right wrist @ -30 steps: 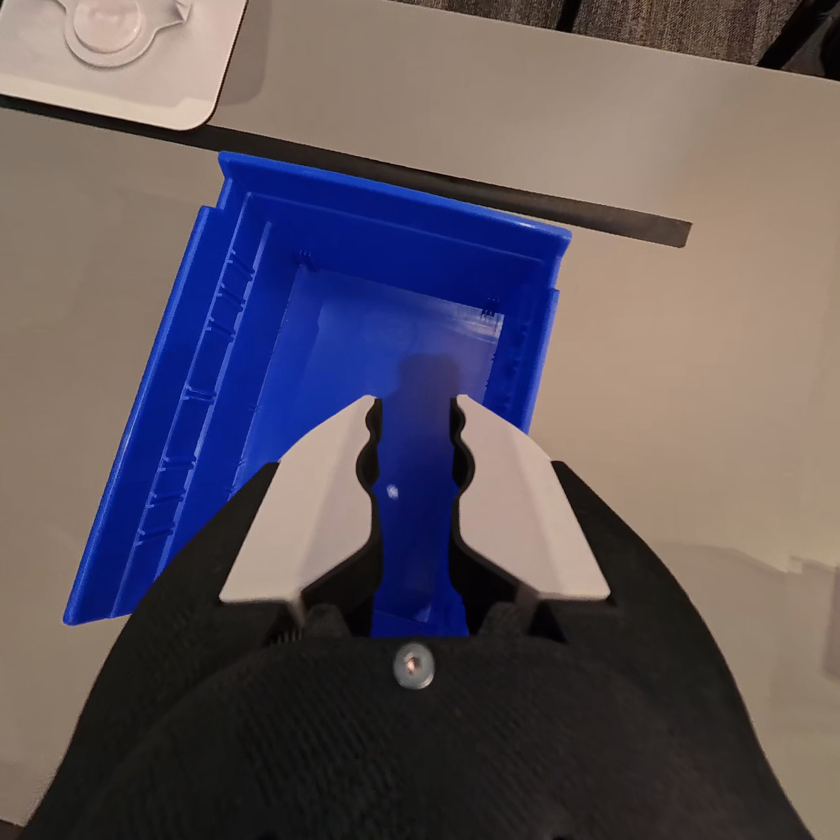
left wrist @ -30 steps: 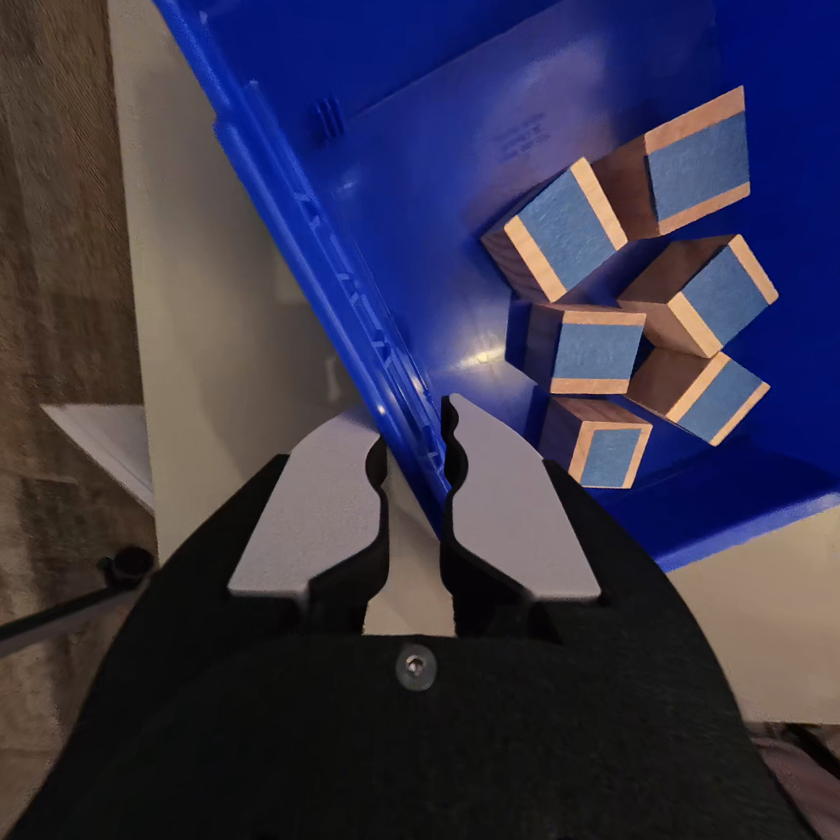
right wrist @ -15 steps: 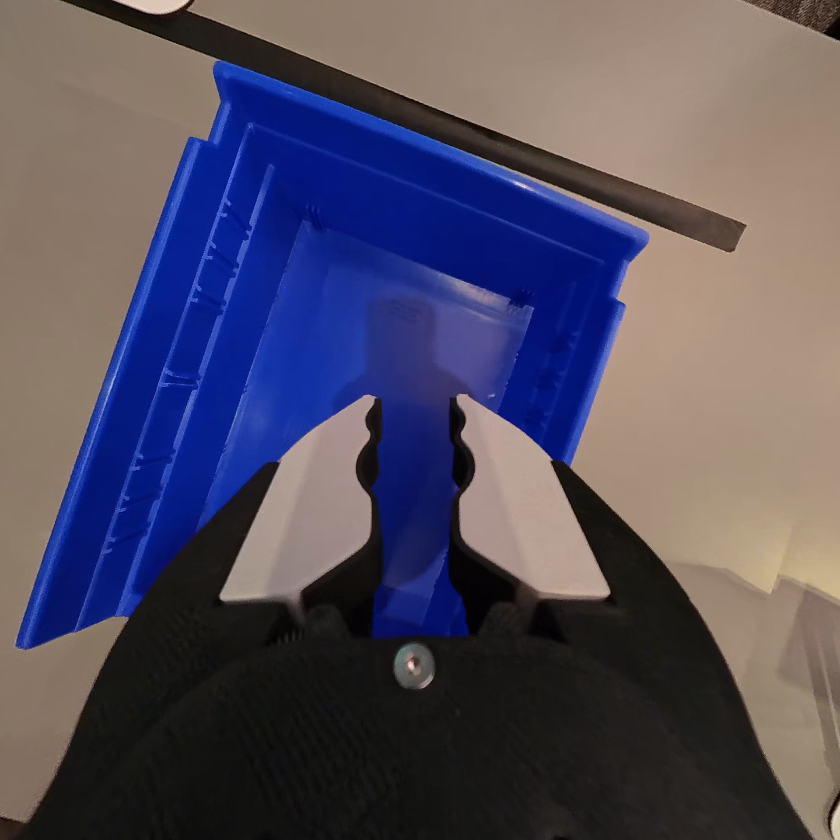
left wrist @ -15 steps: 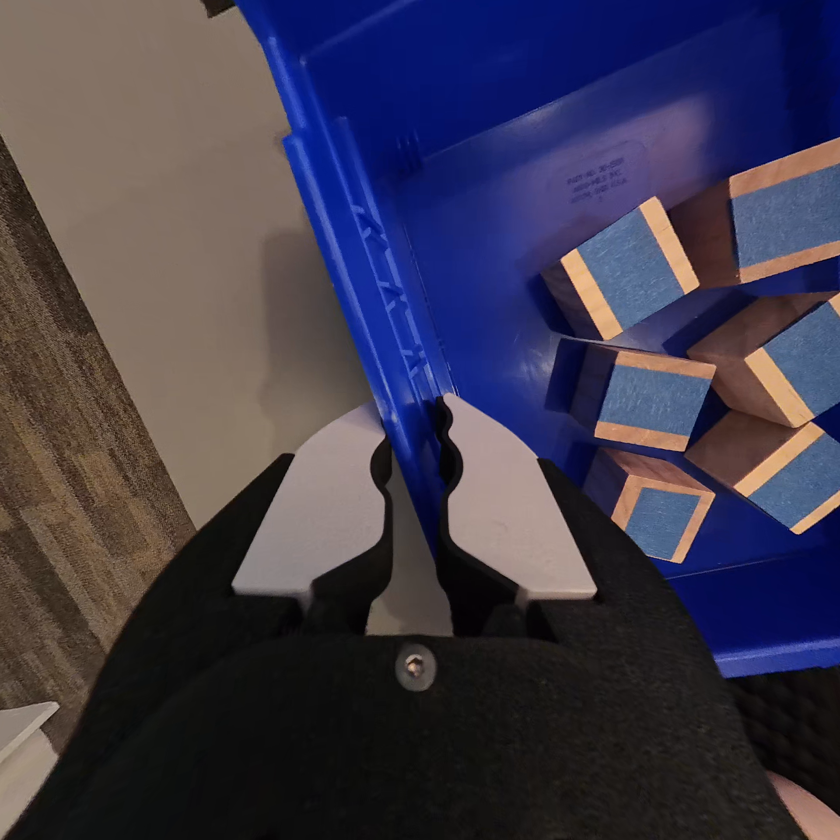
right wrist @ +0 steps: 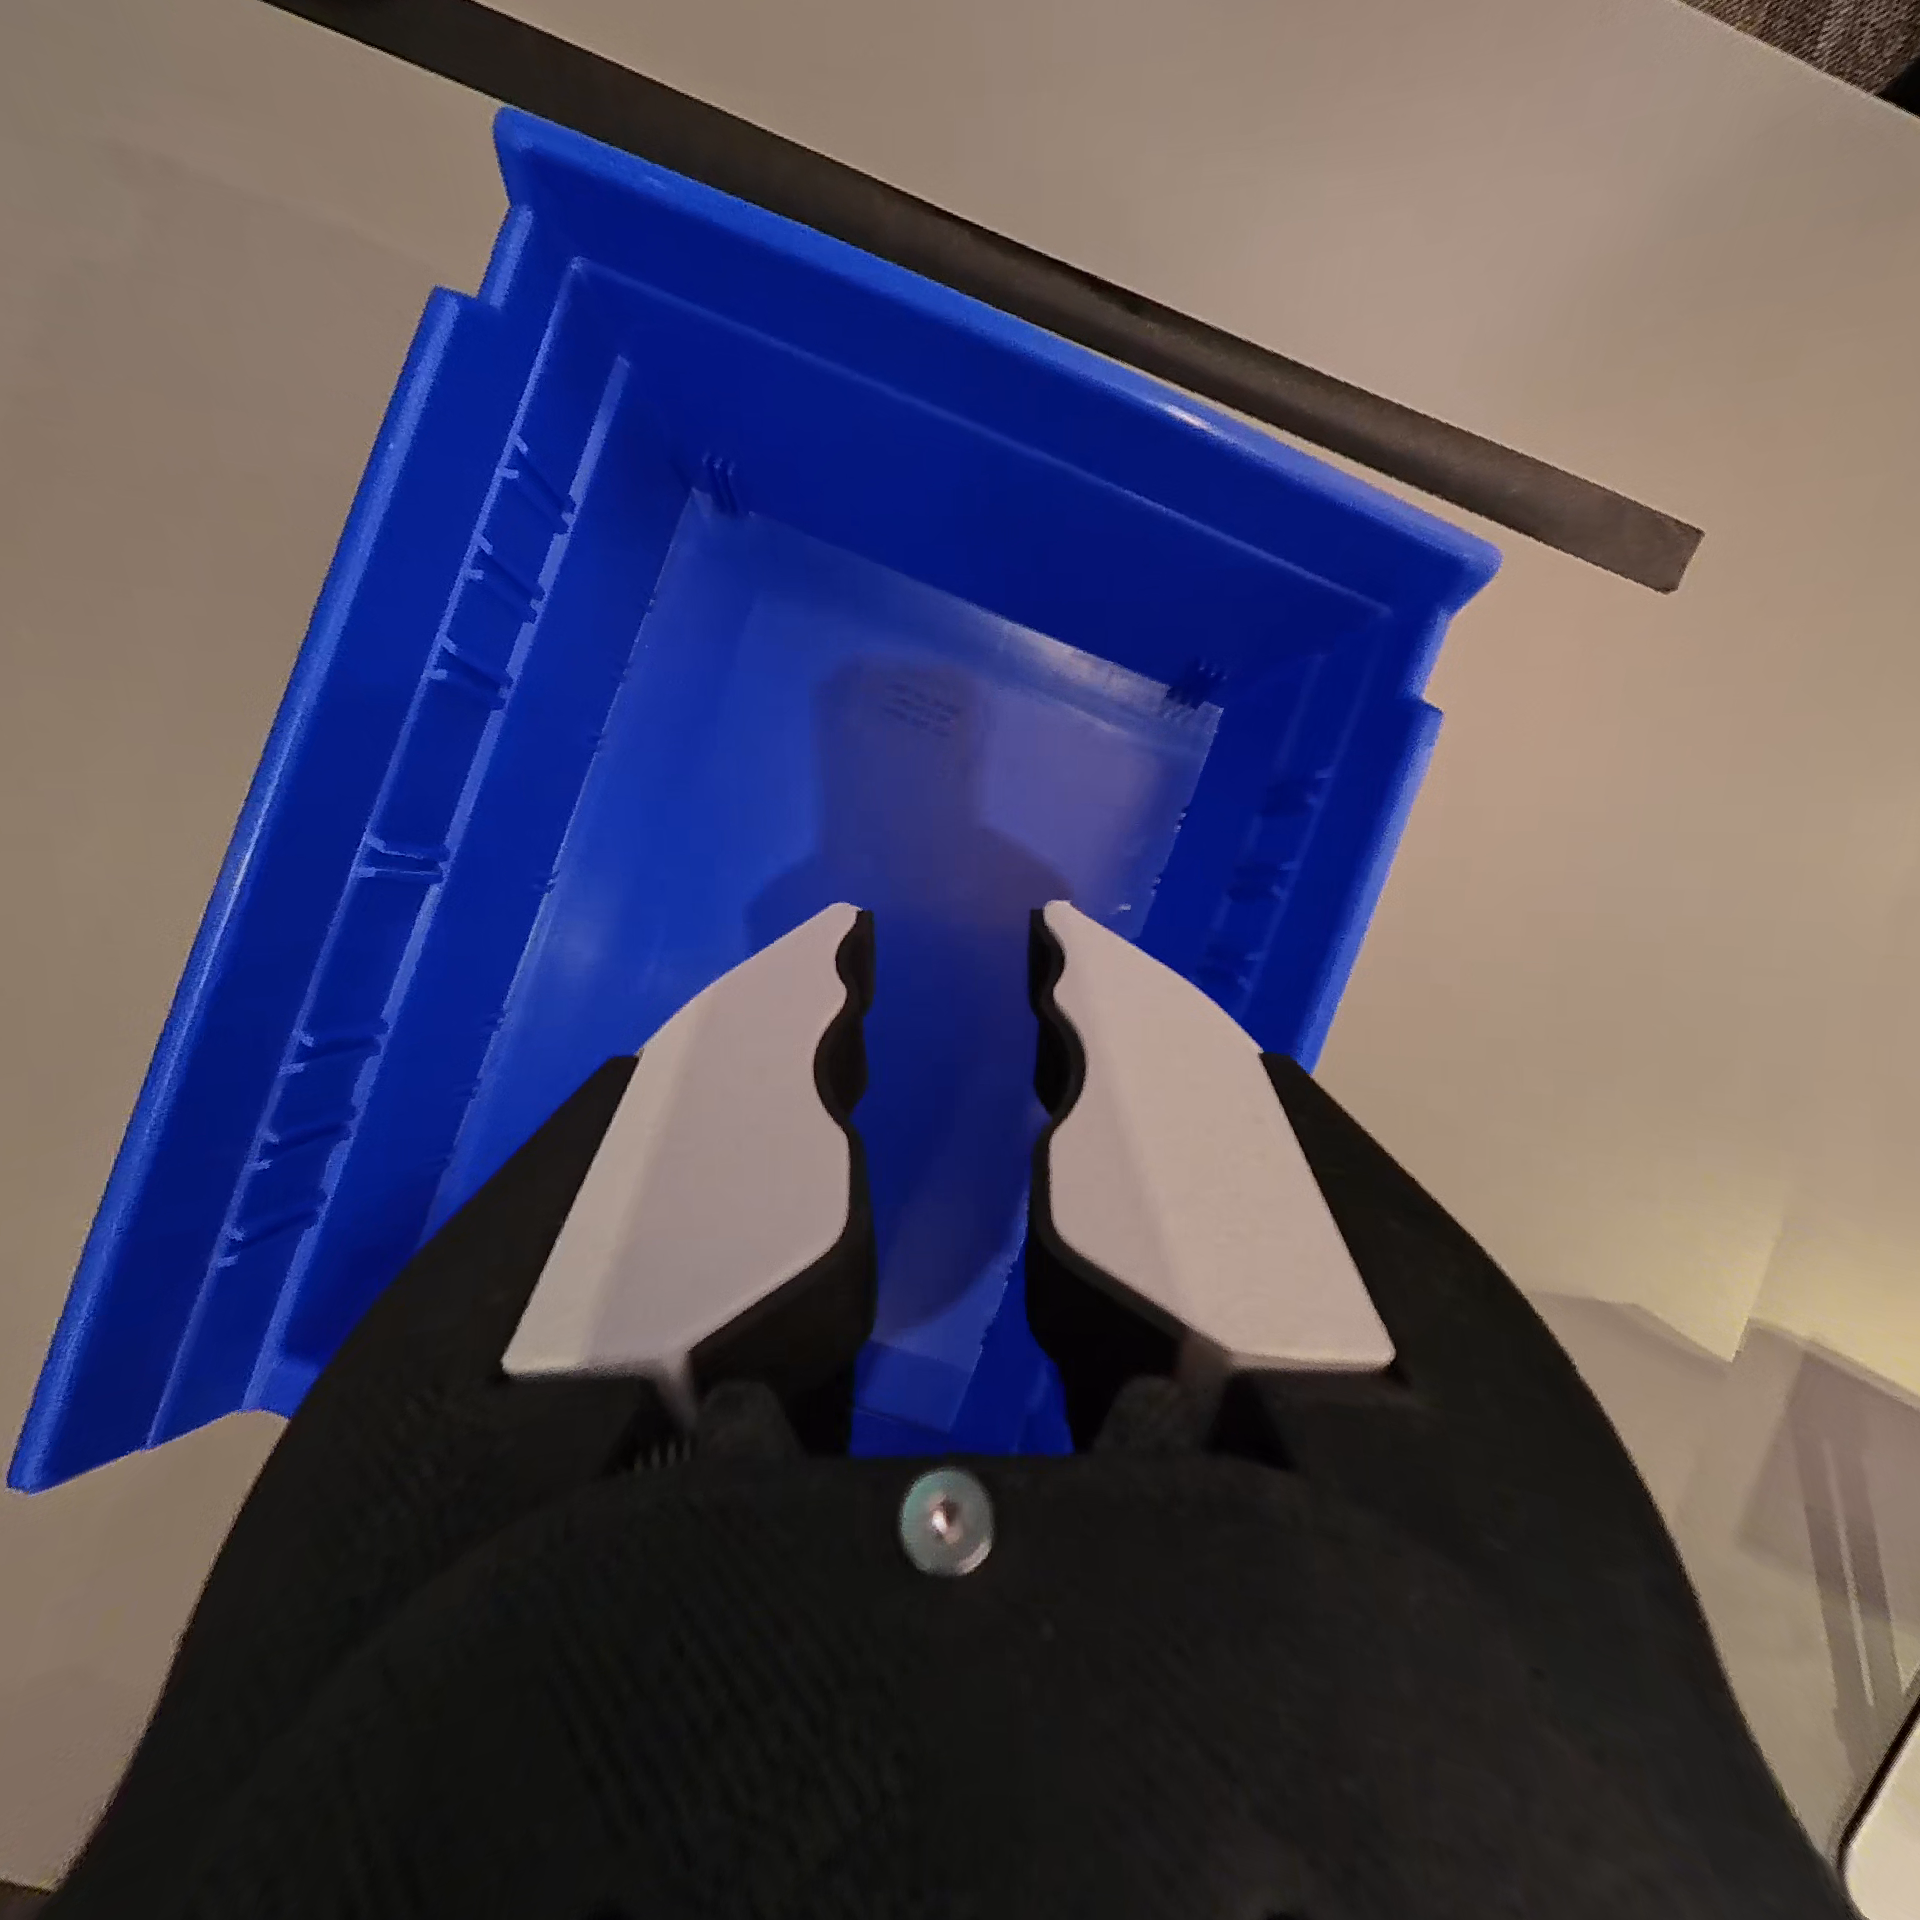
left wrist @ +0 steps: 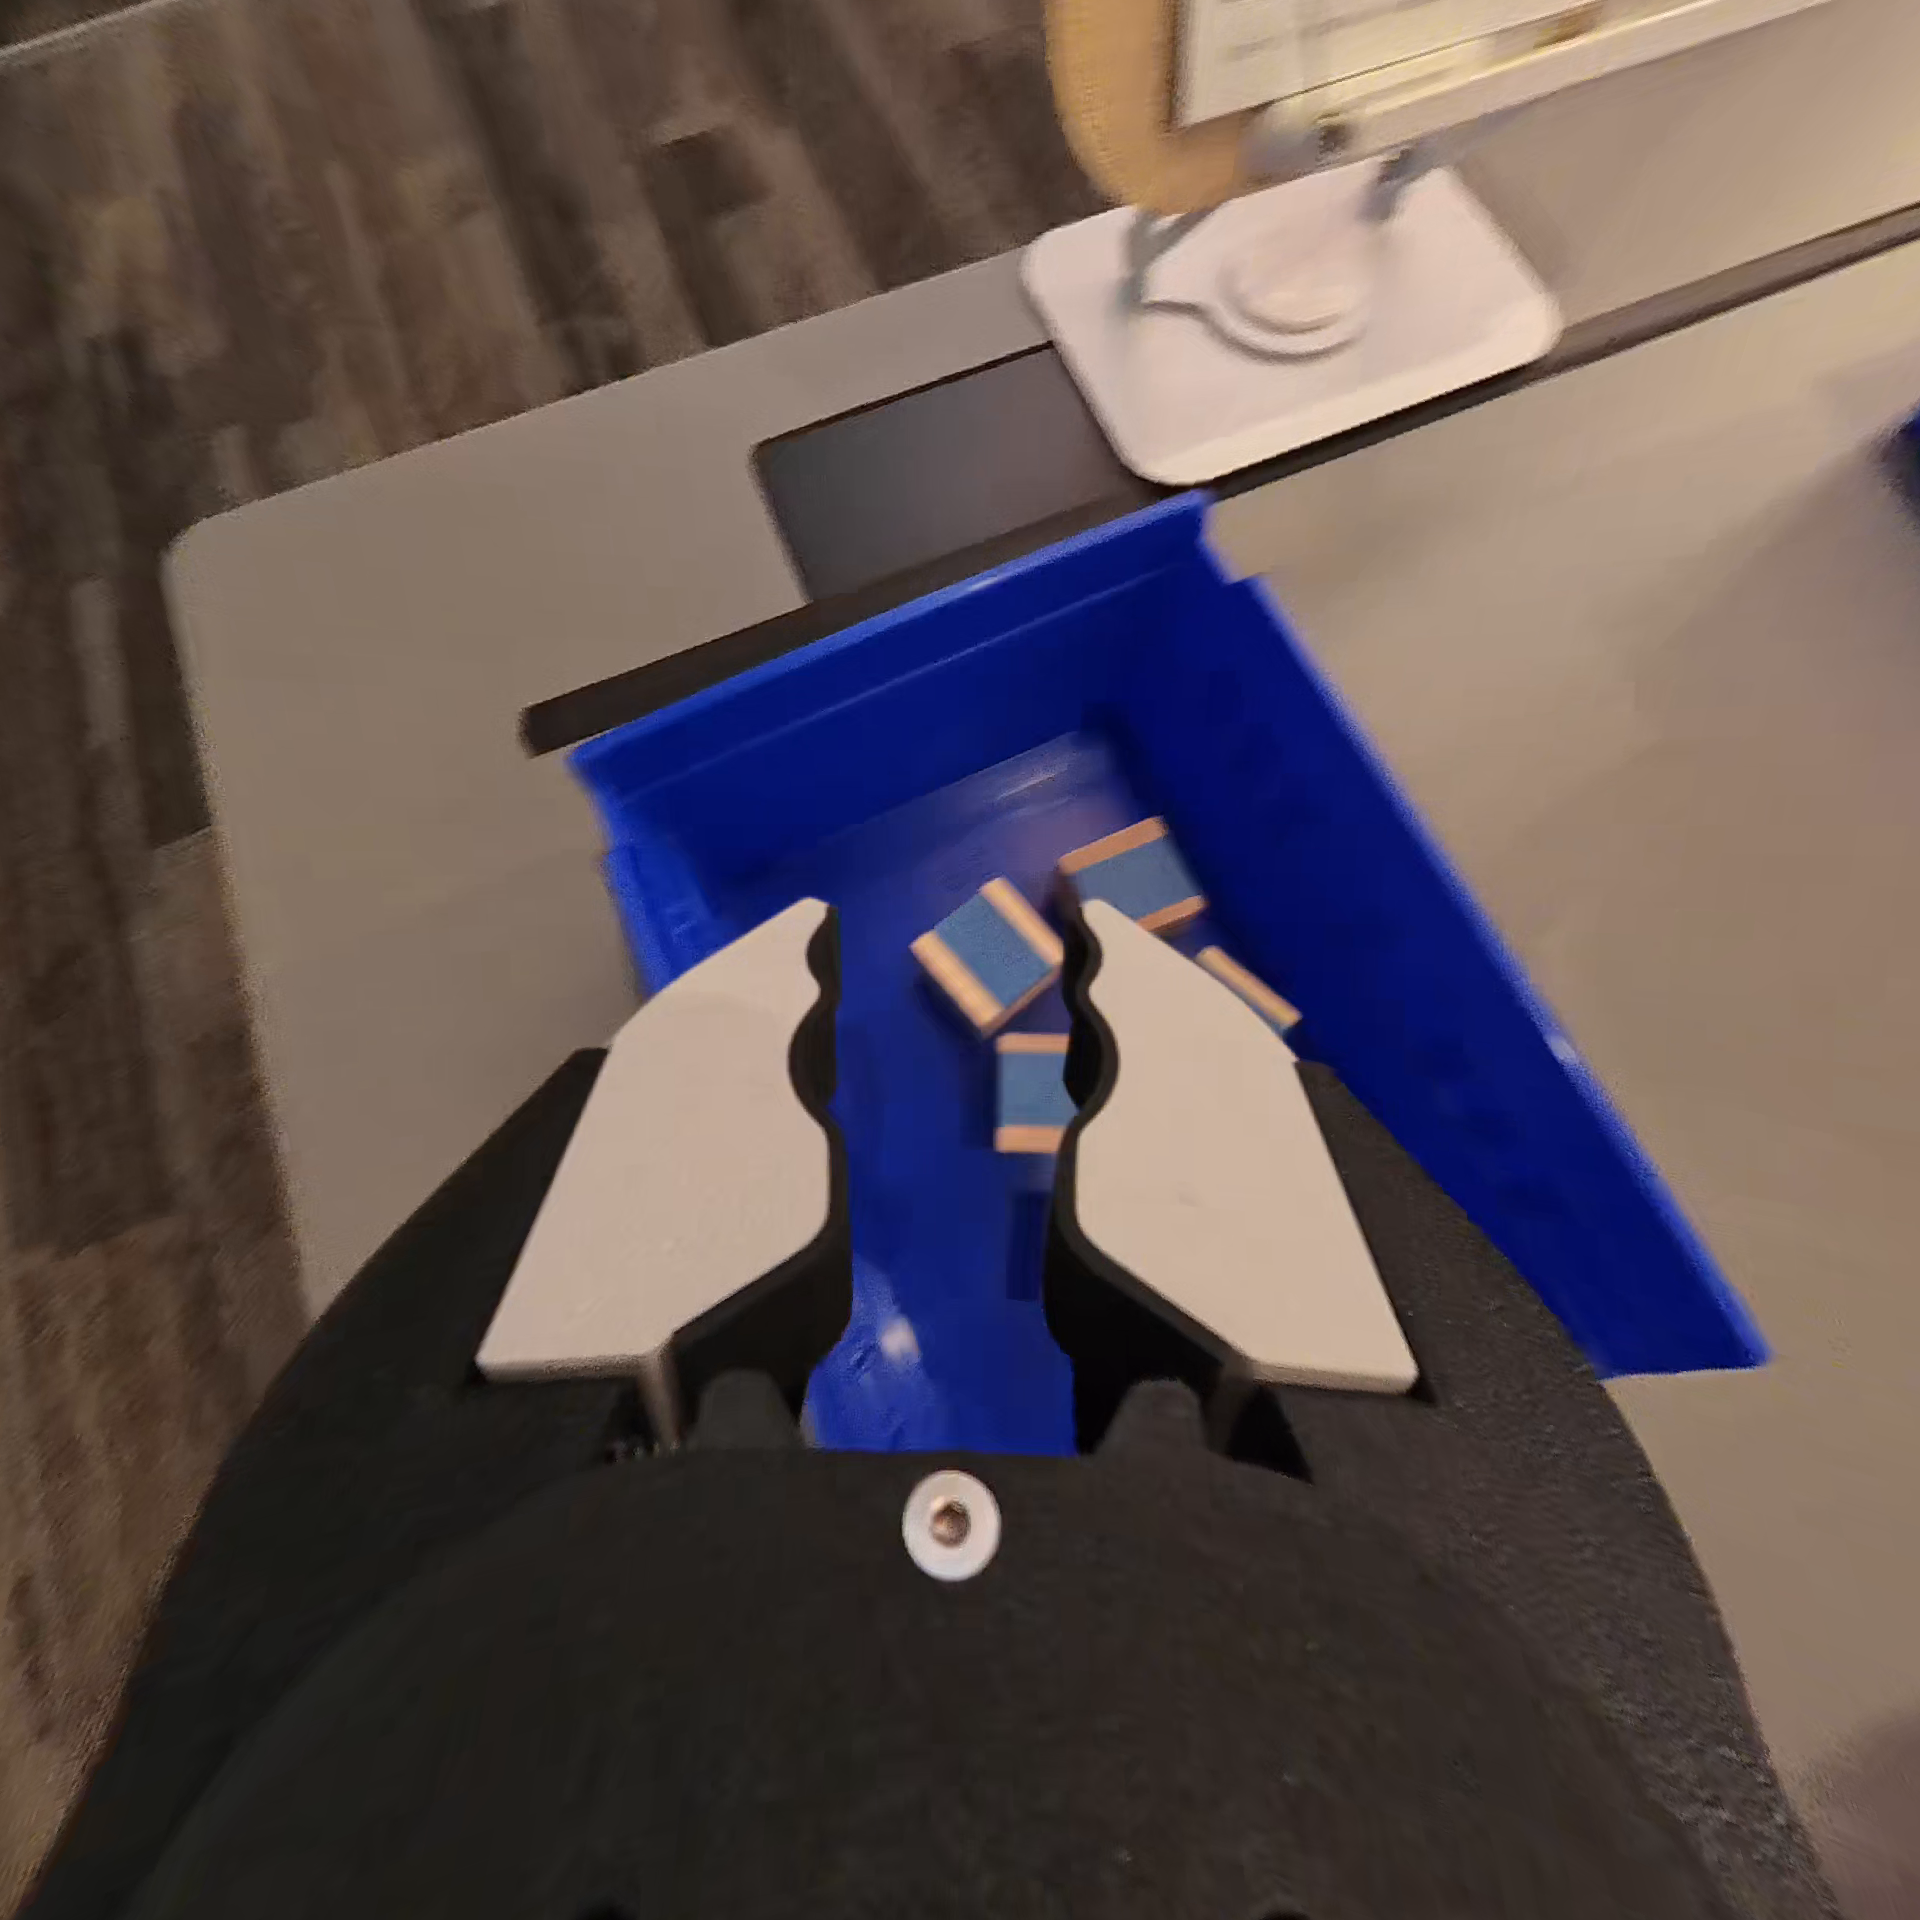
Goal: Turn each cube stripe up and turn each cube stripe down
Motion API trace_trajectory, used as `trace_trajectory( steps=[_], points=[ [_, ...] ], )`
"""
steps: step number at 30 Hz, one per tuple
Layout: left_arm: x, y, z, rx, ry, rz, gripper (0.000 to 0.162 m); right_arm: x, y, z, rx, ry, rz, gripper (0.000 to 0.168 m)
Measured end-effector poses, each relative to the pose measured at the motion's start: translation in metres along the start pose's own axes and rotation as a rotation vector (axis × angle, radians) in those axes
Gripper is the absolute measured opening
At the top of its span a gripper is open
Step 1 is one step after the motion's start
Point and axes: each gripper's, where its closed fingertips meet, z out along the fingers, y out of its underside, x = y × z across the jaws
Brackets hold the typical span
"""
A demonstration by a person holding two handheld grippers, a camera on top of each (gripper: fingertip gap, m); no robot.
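1. A second ago the left gripper [left wrist: 948, 935] straddled the near-left wall of the blue plastic bin holding the cubes [left wrist: 1382, 914], fingers either side of the rim. Now it is off that wall and backed away above the bin, the whole picture smeared by motion.
2. Its jaws stand apart with nothing between them; the gap looks somewhat wider than it did on the rim.
3. That probably means the bin has been set where the person wants it, and the cube-turning itself has not yet begun.
4. The wooden cubes with blue tape stripes [left wrist: 987, 954] lie loosely clustered on the bin floor, from 12 to 2 o'clock of the left fingertips. Every one that shows has its stripe up; the right finger hides part of the group.
5. The left gripper looks steeply down over the bin's near end, roughly along its length, towards the far table edge at 12 o'clock, where a white flat stand base [left wrist: 1299, 332] sits at 1 o'clock.
6. The right gripper [right wrist: 948, 914] hovers as before over a second, empty blue plastic bin [right wrist: 332, 831], jaws apart and holding nothing, while the bin has drawn nearer in its view.
7. Both bins rest on the pale grey tabletop [right wrist: 1558, 831].
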Motion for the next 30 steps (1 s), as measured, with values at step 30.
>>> trace_trajectory(
  steps=[30],
  points=[
    [0.063,0.076,0.137,-0.628,-0.051,-0.136,0.049,-0.021,0.008,0.022,-0.141,0.020,-0.127,0.030]
  ],
)
